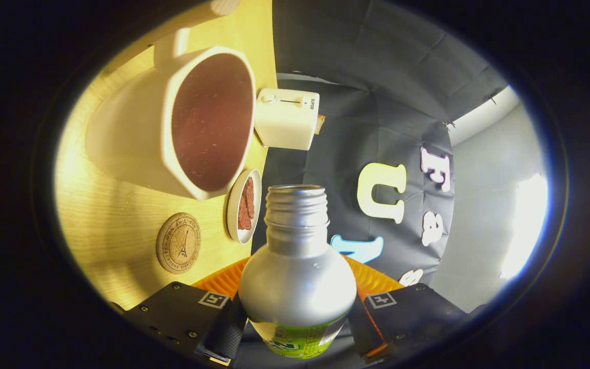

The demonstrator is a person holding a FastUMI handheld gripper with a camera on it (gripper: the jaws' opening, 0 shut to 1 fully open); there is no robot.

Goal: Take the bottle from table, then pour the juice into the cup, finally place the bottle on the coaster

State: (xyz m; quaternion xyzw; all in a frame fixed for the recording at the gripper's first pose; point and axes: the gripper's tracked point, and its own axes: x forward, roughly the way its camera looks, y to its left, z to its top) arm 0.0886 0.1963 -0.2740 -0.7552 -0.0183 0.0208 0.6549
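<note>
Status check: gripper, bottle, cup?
Gripper shut on silver metal bottle, cap off, tipped sideways. White mug beyond, dark-lined inside. Round cork coaster free. Nothing between bottle mouth and mug.

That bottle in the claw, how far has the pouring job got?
Picked up: the claw is shut on the bottle, cap off. In hand: it's tipped toward the cup, which already holds dark liquid. Left: setting the bottle on the coaster.
</note>
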